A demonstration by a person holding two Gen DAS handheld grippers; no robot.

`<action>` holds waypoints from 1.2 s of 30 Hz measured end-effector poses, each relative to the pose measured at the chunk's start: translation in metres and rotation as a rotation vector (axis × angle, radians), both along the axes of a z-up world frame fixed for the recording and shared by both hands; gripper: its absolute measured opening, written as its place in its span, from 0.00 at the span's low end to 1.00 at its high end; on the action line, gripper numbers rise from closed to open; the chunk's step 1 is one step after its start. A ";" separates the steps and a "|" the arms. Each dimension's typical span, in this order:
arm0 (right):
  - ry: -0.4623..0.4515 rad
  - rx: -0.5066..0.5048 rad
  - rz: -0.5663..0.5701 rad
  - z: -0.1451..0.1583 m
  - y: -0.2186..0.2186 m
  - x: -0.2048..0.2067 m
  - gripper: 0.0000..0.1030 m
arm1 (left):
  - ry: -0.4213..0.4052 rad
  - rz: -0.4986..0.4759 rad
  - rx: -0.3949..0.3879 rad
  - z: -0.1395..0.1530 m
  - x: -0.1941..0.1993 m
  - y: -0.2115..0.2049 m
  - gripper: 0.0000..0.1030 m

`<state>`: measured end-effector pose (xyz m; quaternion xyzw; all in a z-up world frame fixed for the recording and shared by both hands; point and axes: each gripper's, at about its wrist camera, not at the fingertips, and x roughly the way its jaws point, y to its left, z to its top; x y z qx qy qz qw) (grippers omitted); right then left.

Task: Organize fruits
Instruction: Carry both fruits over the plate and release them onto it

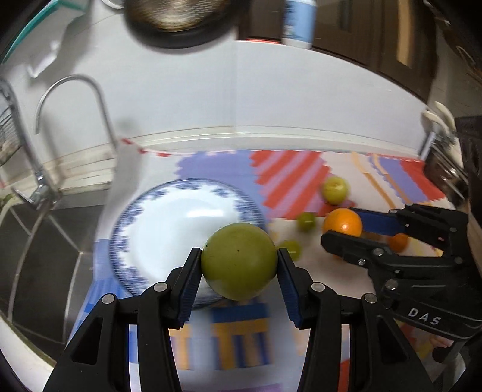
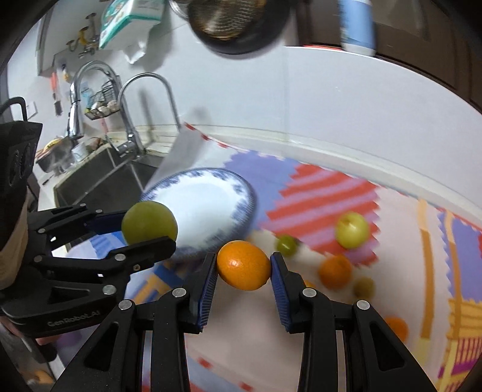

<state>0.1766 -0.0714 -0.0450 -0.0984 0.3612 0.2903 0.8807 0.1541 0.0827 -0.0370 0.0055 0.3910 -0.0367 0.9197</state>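
Note:
My left gripper point(image 1: 239, 260) is shut on a large green fruit point(image 1: 239, 260) and holds it above the near right rim of the blue-and-white plate point(image 1: 168, 223). My right gripper point(image 2: 244, 265) is shut on an orange point(image 2: 244, 265), lifted above the mat just right of the plate point(image 2: 208, 208). The orange also shows in the left wrist view point(image 1: 342, 222), and the green fruit in the right wrist view point(image 2: 149, 222). Loose on the mat lie a yellow-green fruit point(image 2: 352, 229), small green fruits point(image 2: 286, 245), and other oranges point(image 2: 335, 271).
A patterned mat point(image 1: 289, 181) covers the counter. A sink point(image 2: 99, 187) with faucets point(image 2: 132, 120) lies to the left. A dark pan point(image 1: 177, 21) and a blue-white bottle point(image 1: 299, 21) hang or stand above at the wall.

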 end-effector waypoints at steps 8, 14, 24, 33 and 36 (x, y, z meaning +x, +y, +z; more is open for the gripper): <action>0.040 -0.035 0.061 -0.018 0.065 0.023 0.35 | 0.039 0.064 0.005 -0.016 0.013 0.060 0.47; 0.097 -0.059 0.065 -0.040 0.094 0.044 0.35 | 0.094 0.077 -0.009 -0.035 0.030 0.083 0.47; 0.138 -0.117 0.056 -0.063 0.113 0.064 0.35 | 0.150 0.074 -0.011 -0.059 0.050 0.095 0.47; 0.163 -0.128 0.047 -0.074 0.115 0.072 0.36 | 0.148 0.069 -0.001 -0.065 0.054 0.096 0.47; 0.162 -0.121 0.048 -0.075 0.114 0.071 0.36 | 0.121 0.071 0.012 -0.059 0.052 0.096 0.48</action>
